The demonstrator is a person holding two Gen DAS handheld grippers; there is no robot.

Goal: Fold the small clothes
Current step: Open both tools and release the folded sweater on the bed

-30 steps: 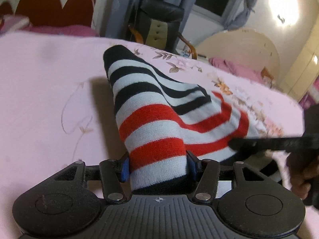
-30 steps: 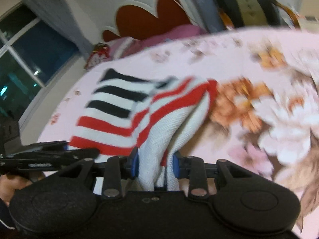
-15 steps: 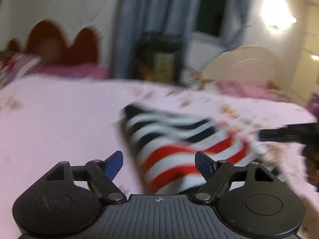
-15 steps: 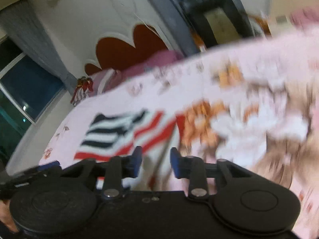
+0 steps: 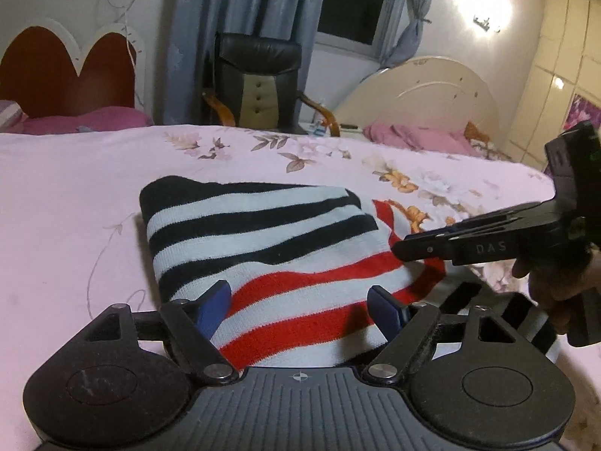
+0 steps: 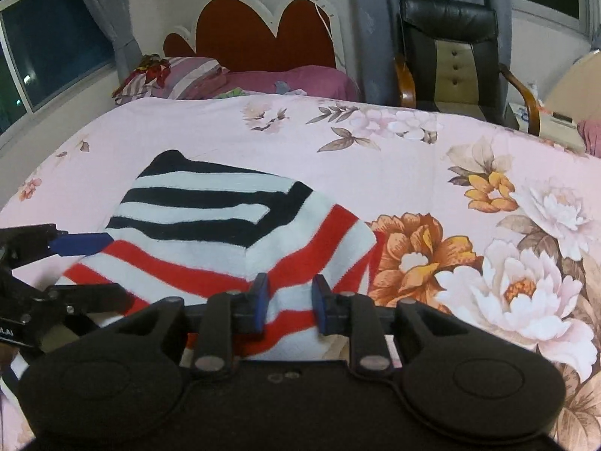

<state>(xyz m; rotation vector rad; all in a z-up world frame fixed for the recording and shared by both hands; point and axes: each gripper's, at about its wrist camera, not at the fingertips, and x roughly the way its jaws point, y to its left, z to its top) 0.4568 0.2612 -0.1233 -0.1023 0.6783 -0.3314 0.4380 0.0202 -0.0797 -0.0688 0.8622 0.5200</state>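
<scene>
- A striped sweater, folded, with black and white bands at the far end and red and white bands nearer, lies on a pink flowered bedspread.
- The left gripper is spread wide, its fingers on either side of the sweater's near edge, gripping nothing.
- The right gripper is partly open over the sweater's near corner; it seems to hold nothing.
- A black chair stands beyond the fingers.

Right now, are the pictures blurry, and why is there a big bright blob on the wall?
Left wrist view: sharp; a wall lamp glares white. Right wrist view: also sharp, the striped sweater clear; the fisheye lens curves the bed's edge.
</scene>
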